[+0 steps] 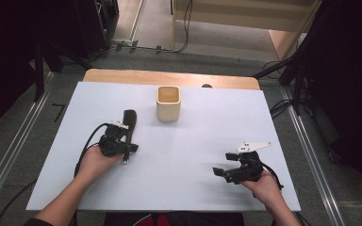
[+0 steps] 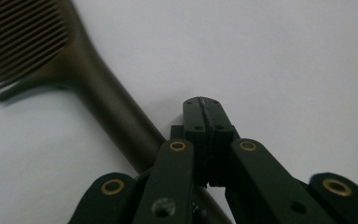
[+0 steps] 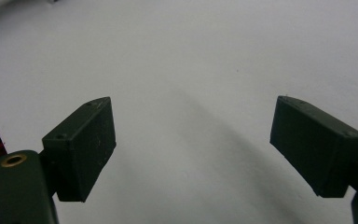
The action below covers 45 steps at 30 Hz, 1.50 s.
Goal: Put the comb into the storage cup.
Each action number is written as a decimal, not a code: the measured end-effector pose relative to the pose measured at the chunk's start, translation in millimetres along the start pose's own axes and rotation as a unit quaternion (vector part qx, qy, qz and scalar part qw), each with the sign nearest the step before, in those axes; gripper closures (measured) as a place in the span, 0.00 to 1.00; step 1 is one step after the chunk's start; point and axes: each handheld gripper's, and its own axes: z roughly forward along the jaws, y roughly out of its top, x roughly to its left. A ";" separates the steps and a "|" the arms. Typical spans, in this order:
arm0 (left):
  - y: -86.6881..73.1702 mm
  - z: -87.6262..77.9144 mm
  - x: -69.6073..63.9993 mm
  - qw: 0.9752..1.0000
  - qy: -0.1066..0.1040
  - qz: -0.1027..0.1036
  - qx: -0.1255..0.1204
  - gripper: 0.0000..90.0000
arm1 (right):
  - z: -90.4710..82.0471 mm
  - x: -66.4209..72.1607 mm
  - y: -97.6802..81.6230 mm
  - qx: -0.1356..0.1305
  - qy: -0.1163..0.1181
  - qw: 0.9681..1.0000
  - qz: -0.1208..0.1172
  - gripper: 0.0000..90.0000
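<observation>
A dark comb [image 1: 130,120] lies on the white table [image 1: 193,136], left of the middle. In the left gripper view its teeth sit at the upper left and its handle [image 2: 107,105] runs down under the gripper's left linkage. My left gripper [image 1: 128,141] is low over the handle's near end. Its jaws are pressed together [image 2: 203,108] just right of the handle, with nothing between the pads. My right gripper [image 1: 222,163] rests at the table's near right, pointing left. It stands wide open [image 3: 193,140] over bare table.
A beige square cup [image 1: 168,102] stands upright near the back middle of the table, beyond the comb. A wooden strip [image 1: 169,77] runs along the table's far edge. Metal rails and cables line the floor on both sides.
</observation>
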 end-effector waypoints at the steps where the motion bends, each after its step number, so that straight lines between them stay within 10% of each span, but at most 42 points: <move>1: -0.6 -1.2 1.0 1.000 0.002 0.000 0.001 1.00 | 0.1 0.1 0.1 0.000 0.000 1.000 0.000 0.14; 25: -6.1 -12.6 17.0 1.000 0.017 -0.017 -0.007 0.99 | 1.5 0.7 0.6 0.002 0.002 1.000 -0.002 0.14; 45: -23.1 -50.4 -1.8 0.991 -0.060 0.015 -0.122 0.46 | 2.2 1.2 0.5 0.004 0.001 1.000 -0.003 0.14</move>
